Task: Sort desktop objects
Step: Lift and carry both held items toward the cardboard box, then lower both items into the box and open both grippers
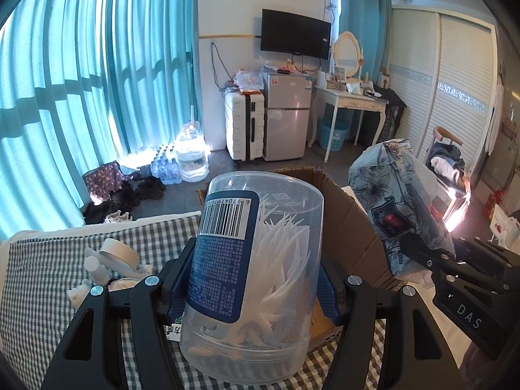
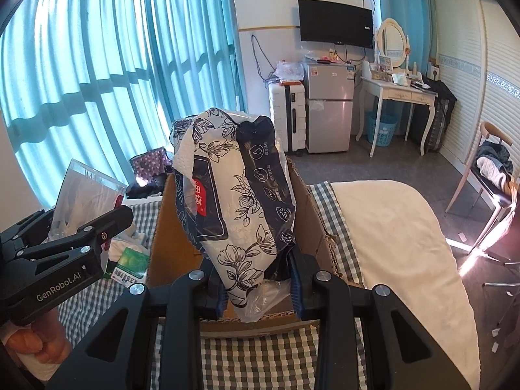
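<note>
Both tongs loaded, held above the cardboard box (image 2: 169, 247).

Left tongs (image 1: 250, 287) clamp the clear tub (image 1: 256, 260) of white picks at mid-body; right tongs (image 2: 256, 287) pinch the flowered tissue pack (image 2: 237, 195) by its lower end, narrow. Both hang over the box on the checked cloth (image 2: 260, 357), probably for dropping in.

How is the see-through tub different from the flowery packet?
The tub is hard, clear plastic with white picks showing inside; the flowery packet is soft, crinkly and printed. The tub sits in the left gripper, the packet in the right gripper. Both are held up near the cardboard box.
</note>
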`<state>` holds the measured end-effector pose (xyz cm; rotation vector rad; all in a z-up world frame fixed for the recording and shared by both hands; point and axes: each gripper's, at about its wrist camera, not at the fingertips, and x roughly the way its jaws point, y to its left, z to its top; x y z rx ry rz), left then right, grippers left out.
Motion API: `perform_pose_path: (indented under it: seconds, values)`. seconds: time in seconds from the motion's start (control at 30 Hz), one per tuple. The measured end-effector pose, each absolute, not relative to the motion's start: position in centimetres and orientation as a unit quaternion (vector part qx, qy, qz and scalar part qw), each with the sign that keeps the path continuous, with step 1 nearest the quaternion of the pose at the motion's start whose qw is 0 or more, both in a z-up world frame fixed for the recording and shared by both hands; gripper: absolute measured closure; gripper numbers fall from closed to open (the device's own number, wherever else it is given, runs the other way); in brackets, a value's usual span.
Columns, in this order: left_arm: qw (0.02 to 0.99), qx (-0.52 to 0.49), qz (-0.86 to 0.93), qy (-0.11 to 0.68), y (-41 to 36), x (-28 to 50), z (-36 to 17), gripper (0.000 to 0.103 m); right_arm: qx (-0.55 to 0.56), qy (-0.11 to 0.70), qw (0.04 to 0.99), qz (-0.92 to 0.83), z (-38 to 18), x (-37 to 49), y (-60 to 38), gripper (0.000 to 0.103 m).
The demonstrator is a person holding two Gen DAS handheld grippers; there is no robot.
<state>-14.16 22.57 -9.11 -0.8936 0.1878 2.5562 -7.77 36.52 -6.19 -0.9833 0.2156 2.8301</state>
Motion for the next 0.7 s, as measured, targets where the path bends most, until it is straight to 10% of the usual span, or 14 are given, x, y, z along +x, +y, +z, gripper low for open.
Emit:
perform_pose_path:
  seconds: [0.7]
  values:
    - [0.229, -0.410, 0.876, 0.105, 27.3, -19.6, -16.0, 0.037, -0.408, 0.068, 0.068, 0.908, -12.1, -14.3, 38.1, 0.073]
